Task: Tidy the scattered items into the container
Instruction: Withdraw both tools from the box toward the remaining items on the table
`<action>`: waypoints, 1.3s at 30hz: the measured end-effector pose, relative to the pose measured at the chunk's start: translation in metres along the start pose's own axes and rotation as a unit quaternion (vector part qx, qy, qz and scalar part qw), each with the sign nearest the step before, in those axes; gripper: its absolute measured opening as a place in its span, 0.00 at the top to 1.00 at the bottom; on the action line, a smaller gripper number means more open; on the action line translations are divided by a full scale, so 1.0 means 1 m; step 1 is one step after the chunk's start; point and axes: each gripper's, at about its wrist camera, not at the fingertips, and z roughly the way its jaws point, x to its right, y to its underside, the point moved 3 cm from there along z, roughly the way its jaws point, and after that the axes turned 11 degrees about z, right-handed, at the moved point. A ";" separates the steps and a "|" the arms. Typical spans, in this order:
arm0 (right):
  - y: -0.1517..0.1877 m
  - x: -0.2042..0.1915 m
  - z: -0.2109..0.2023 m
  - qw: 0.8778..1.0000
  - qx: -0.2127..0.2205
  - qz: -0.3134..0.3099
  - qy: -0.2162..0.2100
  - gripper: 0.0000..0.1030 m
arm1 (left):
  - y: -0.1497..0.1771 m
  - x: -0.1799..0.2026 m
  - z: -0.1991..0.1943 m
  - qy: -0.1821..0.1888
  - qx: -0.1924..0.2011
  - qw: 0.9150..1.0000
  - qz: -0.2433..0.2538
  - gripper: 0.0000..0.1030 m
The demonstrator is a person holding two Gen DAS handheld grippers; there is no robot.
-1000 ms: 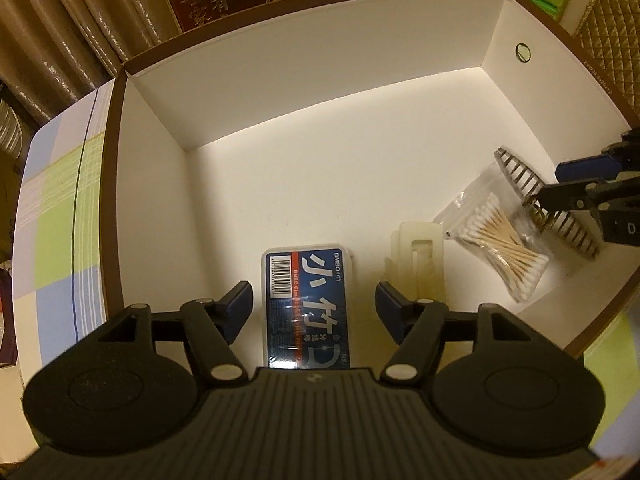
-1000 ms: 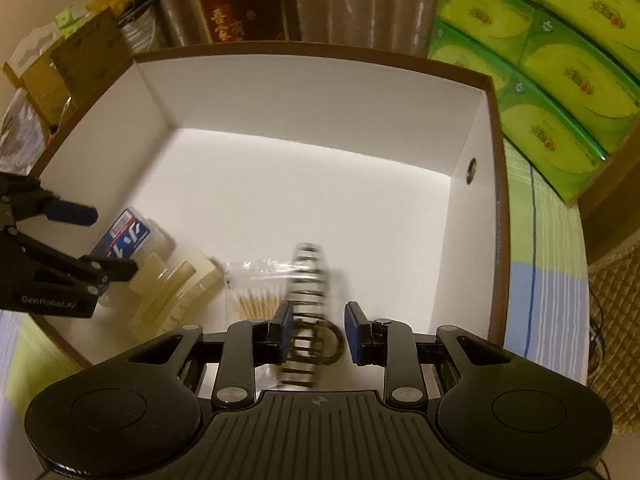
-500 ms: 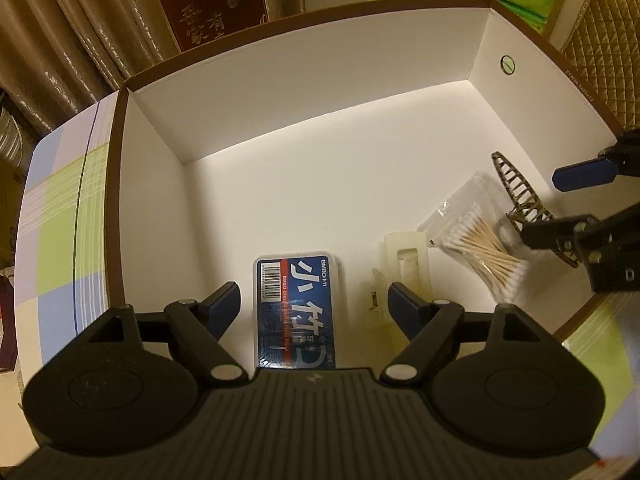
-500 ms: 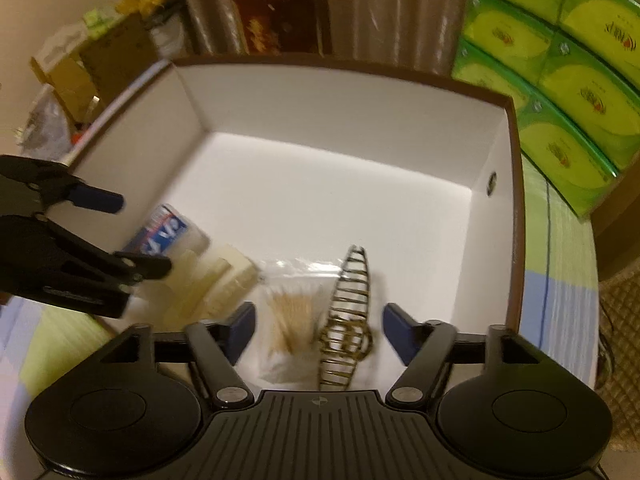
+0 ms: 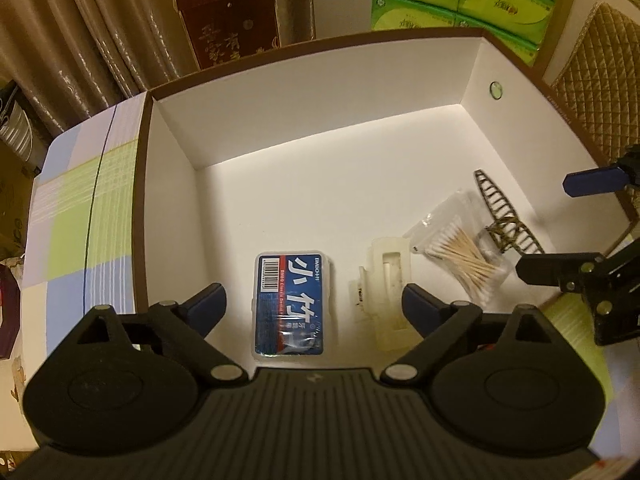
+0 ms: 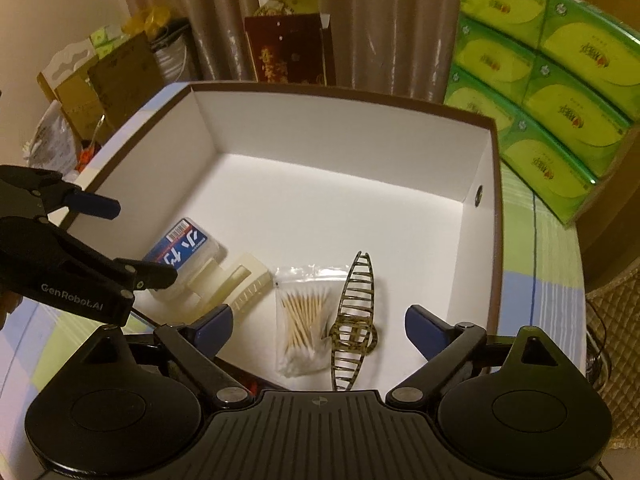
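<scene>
Both claws have just been opening and have lifted a little from the box floor since the earlier frames: a second ago the right claw [image 6: 319, 325] pinched the tortoiseshell hair clip [image 6: 354, 322], and now its jaws stand wide with the clip lying free below them, untouched by either pad. The left claw [image 5: 314, 307] is likewise spread wide and holds nothing; the blue dental floss case [image 5: 292, 306] lies flat on the floor between and beyond its fingers. Just right of that case sits the cream hair claw clip [image 5: 386, 286], then the clear bag of cotton swabs [image 5: 460, 254], with the tortoiseshell clip close against the bag's far side, perhaps resting on its edge. All four lie in a row along the near wall of the white container [image 6: 340, 140], whose brown rim stands on the checked tabletop [image 5: 80, 200]. Stacked green tissue packs [image 6: 560, 60] and a dark red gift bag [image 6: 292, 52] stand behind, outside the box. As far as these views reach, no scattered item is left on the cloth, so the step in hand looks like the release and withdrawal. To do it well, keep the jaws spread, raise each claw straight up until the fingers clear the rim, and avoid dragging a pad across the swab bag or knocking the near wall.
</scene>
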 end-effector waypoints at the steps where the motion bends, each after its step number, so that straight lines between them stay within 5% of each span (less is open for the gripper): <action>1: 0.001 0.000 -0.003 1.000 0.003 0.000 0.001 0.10 | 0.000 0.000 -0.002 0.000 0.002 1.000 -0.001 0.09; 39: 0.049 -0.027 -0.111 0.994 0.106 0.027 -0.022 0.03 | 0.040 0.034 -0.131 -0.034 0.082 0.996 -0.018 0.03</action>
